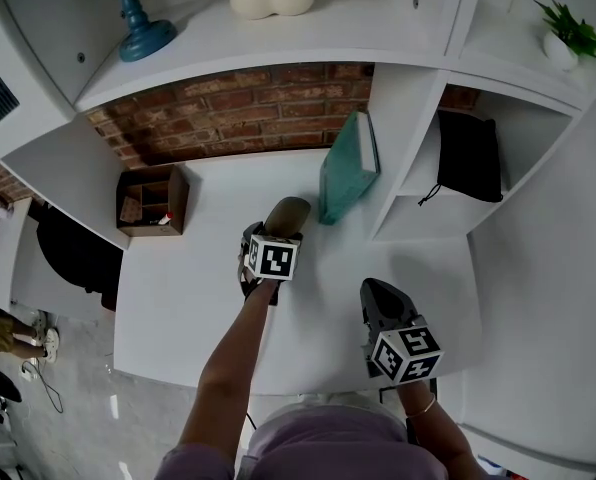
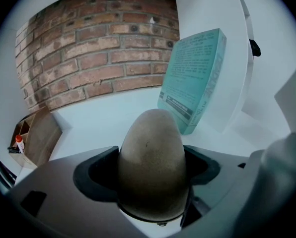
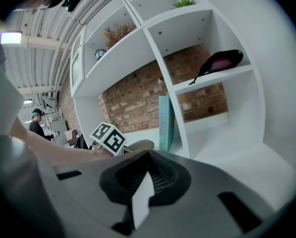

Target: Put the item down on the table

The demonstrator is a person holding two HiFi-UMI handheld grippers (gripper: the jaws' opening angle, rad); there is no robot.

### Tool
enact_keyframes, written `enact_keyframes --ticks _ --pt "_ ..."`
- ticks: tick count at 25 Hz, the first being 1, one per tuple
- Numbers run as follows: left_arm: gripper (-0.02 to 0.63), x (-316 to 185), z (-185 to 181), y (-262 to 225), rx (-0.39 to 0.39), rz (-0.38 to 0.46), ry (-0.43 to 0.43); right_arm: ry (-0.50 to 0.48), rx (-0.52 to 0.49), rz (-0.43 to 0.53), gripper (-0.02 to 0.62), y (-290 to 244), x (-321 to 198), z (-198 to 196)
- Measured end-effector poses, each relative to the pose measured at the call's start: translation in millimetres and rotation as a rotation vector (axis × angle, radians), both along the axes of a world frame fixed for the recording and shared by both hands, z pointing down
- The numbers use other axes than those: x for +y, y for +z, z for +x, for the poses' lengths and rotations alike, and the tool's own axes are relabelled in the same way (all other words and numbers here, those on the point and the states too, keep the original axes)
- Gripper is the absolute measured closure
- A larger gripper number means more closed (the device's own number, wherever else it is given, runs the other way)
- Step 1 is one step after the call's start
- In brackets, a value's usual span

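A brown egg-shaped item (image 2: 150, 165) sits between the jaws of my left gripper (image 2: 153, 170), which is shut on it. In the head view the brown item (image 1: 285, 214) sticks out ahead of the left gripper (image 1: 274, 236) over the middle of the white table (image 1: 178, 308). I cannot tell whether it touches the surface. My right gripper (image 1: 378, 296) hovers near the table's front right with its jaws together and nothing in them. In its own view the right gripper (image 3: 147, 157) points toward the shelves.
A teal book (image 1: 346, 168) leans against the shelf divider just right of the item. A small wooden box (image 1: 150, 200) stands at the table's back left. A black pouch (image 1: 470, 156) lies in the right shelf. A brick wall (image 1: 238, 108) backs the table.
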State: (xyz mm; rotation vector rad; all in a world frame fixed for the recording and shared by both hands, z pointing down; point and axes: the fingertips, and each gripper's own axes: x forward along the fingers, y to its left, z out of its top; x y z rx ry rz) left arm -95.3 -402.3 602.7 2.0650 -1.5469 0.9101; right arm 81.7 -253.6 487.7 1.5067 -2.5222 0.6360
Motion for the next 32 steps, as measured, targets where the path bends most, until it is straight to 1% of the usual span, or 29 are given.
enact_keyframes --ticks 6,12,16,21,28,32 --pt "0.216 -10.1 2.8 11.5 -0.006 -0.027 0.007 0.008 0.002 -0.009 0.594 3.7 -4.4 4.8" --pt "0.216 -9.3 3.7 25.4 -0.011 -0.061 0.003 0.012 0.002 -0.016 0.594 5.8 -6.4 7.0" --pt "0.216 -9.9 4.7 27.4 -0.012 -0.060 0.005 0.012 0.003 -0.018 0.594 6.5 -7.4 7.2" --pt "0.216 -8.0 4.5 32.6 -0.025 -0.080 0.012 0.008 0.004 -0.027 0.594 9.0 -6.6 7.0" --pt "0.216 -9.6 5.4 33.6 -0.028 -0.078 0.011 0.008 0.004 -0.033 0.594 10.9 -5.1 7.6" --pt "0.216 -9.1 6.4 33.5 -0.043 -0.072 0.011 0.002 0.005 -0.033 0.594 10.6 -3.8 5.5"
